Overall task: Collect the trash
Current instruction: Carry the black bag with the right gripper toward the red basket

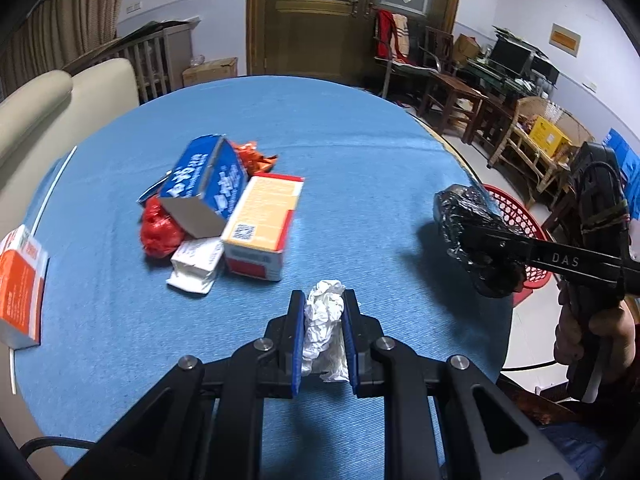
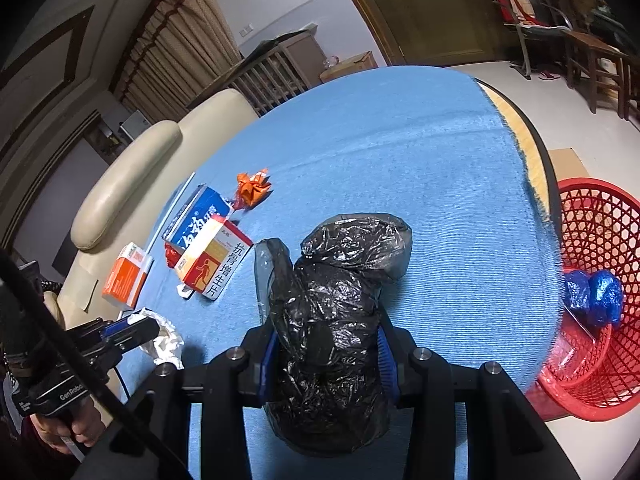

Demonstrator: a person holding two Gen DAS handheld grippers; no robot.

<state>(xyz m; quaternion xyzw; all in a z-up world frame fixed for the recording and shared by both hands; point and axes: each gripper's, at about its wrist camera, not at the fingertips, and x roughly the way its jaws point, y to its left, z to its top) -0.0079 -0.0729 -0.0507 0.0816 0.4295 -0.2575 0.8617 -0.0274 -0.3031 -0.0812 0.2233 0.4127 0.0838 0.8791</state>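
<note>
My left gripper [image 1: 322,304] is shut on a crumpled white paper ball [image 1: 323,320], held just above the blue tablecloth [image 1: 360,152]. It also shows in the right wrist view [image 2: 154,330] at lower left. My right gripper [image 2: 326,324] is shut on a crumpled black plastic bag [image 2: 332,320], held over the table near its right edge; the bag also shows in the left wrist view [image 1: 468,232]. A red mesh basket [image 2: 596,240] stands on the floor beside the table, with blue plastic trash [image 2: 596,296] inside.
On the table lie a blue box [image 1: 208,184], a yellow and red box [image 1: 262,224], a red bag [image 1: 158,228], an orange wrapper [image 1: 254,158], a white packet [image 1: 198,266] and an orange box [image 1: 20,284]. A cream sofa [image 1: 48,108] borders the left.
</note>
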